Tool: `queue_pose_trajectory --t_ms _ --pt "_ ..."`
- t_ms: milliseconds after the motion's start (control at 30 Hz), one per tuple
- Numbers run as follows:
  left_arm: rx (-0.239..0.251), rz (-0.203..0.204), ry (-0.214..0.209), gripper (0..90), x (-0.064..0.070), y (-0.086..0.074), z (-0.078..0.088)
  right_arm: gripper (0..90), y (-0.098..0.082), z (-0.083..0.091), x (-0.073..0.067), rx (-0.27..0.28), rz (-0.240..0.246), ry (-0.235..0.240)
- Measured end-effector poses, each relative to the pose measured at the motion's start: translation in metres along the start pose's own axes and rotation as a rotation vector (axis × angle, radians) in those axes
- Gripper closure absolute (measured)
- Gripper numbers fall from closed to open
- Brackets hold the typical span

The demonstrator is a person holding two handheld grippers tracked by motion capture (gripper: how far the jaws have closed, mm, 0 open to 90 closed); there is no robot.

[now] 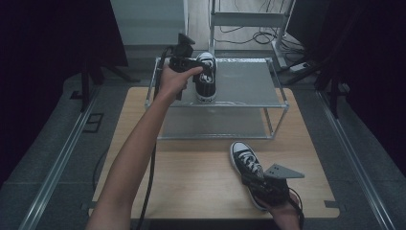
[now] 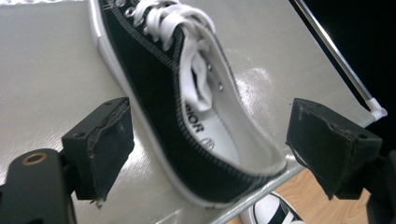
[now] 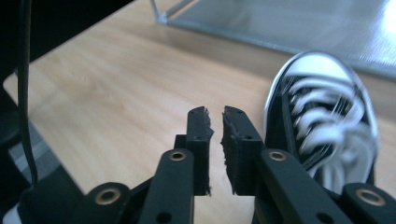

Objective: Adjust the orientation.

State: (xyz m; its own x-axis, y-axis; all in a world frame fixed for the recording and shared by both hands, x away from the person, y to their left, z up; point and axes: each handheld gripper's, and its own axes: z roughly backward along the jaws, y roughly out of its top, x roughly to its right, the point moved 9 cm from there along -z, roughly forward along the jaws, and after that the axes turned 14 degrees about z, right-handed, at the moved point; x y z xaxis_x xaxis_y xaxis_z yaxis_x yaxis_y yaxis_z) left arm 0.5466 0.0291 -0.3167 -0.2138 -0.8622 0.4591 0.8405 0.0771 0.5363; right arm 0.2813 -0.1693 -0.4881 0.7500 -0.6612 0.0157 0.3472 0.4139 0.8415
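- Your left gripper (image 2: 210,154) stood wide open around the shelf shoe (image 2: 187,107); your right gripper (image 3: 215,135) was nearly shut, holding nothing.
- That table shoe (image 1: 246,165) looked light and soft; its heel rim seemed the best grab.

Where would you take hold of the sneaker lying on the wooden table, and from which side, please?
Grip the sneaker by the rim of its heel opening, one jaw inside, one outside, coming from above at the near end. It sits upright, toe toward the rack, heel beside the right gripper, and the thin wall suits narrow jaws.
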Motion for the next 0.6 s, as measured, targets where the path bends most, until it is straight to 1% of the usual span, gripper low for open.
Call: queue_pose_trajectory --t_ms 133,200,267,333,400,433,500,533,600 --pt "0.009 -0.003 -0.012 15.1 -0.009 -0.007 0.006 85.0 -0.019 0.0 -0.009 -0.047 0.014 0.014" --pt "0.016 -0.005 -0.018 15.5 -0.012 -0.009 0.01 86.8 -0.029 0.002 -0.012 -0.066 0.011 0.021" --pt "0.021 -0.014 -0.022 15.5 -0.015 -0.013 0.012 86.8 -0.032 0.002 -0.013 -0.07 0.014 0.015" --pt "0.024 -0.02 -0.02 15.5 -0.018 -0.015 0.014 87.3 -0.039 0.003 -0.013 -0.09 0.022 0.005" --pt "0.025 -0.026 -0.025 15.6 -0.019 -0.018 0.017 88.1 -0.046 0.005 -0.011 -0.106 0.026 -0.014" --pt "0.025 -0.029 -0.025 15.6 -0.019 -0.018 0.017 89.6 -0.05 0.007 -0.008 -0.113 0.028 -0.032" --pt "0.021 -0.034 -0.029 15.7 -0.02 -0.021 0.018 89.9 -0.052 0.01 -0.003 -0.097 0.018 -0.046" --pt "0.019 -0.035 -0.03 15.7 -0.021 -0.022 0.019 90.0 -0.052 0.013 0.001 -0.096 0.013 -0.051" --pt "0.011 -0.038 -0.024 15.7 -0.022 -0.025 0.018 90.0 -0.054 0.016 0.007 -0.089 -0.007 -0.042"
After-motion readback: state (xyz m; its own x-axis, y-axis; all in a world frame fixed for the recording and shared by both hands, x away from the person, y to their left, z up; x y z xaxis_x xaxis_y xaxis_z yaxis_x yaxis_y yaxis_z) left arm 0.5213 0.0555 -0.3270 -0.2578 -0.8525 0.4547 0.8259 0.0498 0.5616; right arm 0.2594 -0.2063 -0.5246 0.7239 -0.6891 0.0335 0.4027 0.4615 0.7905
